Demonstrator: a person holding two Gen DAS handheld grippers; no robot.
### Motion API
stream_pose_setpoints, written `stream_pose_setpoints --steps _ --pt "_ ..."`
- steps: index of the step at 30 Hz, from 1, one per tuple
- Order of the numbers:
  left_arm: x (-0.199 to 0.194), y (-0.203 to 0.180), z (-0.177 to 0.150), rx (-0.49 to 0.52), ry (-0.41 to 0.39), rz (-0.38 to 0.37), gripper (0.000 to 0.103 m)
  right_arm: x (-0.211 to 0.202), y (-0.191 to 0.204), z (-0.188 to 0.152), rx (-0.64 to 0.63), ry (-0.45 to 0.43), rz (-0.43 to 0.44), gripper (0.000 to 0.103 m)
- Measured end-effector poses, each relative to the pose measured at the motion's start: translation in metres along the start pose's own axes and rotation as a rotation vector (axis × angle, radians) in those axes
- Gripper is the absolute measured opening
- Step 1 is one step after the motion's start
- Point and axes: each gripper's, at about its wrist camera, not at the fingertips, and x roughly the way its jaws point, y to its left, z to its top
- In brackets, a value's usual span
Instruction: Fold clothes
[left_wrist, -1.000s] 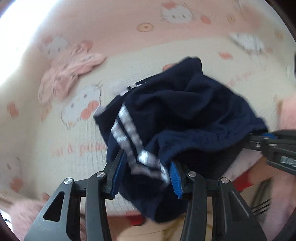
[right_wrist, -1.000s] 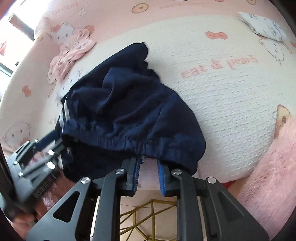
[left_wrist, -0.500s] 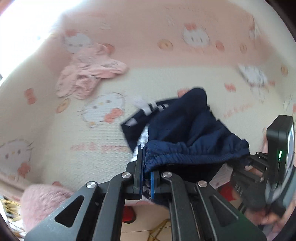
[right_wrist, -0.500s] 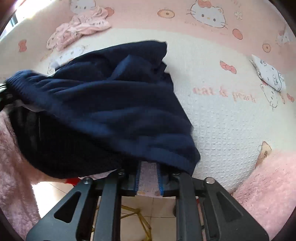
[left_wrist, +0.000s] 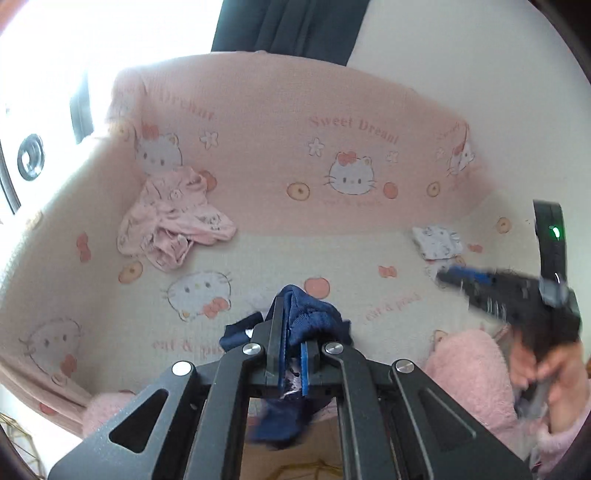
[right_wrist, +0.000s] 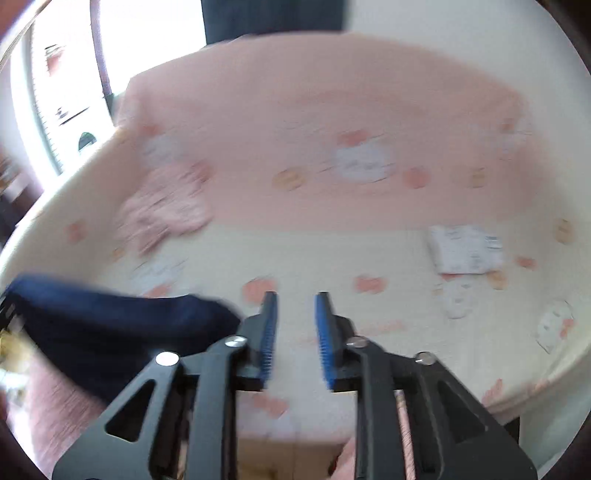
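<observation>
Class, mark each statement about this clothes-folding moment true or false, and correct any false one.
1. The left gripper is clamped on the navy garment. True.
2. The right gripper also grips the navy garment. False: its jaws stand apart with nothing between them.
3. A crumpled pink garment lies against the cover's pink back panel. True.
4. The small white folded piece hangs from the right gripper. False: it lies on the cream cover, far from the gripper.
5. The navy garment is spread flat on the cover. False: it is bunched in the left gripper.
</observation>
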Motion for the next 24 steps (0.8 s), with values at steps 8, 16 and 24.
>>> stream_pose_setpoints --steps 8,16,24 --pt "0.023 -0.007 -0.010 -0.075 0.035 -0.026 0.006 0.056 0.068 -0.086 0.049 0.324 0.289 0.037" --pt "0.006 0.027 -0.027 -0.221 0.013 0.033 0.006 0.074 0.123 -0.092 0.050 0.312 0.433 0.053" --pt "-0.009 0.039 -0.042 -0.289 0.006 -0.025 0.006 0.097 0.147 -0.107 0.025 0.328 0.271 0.053"
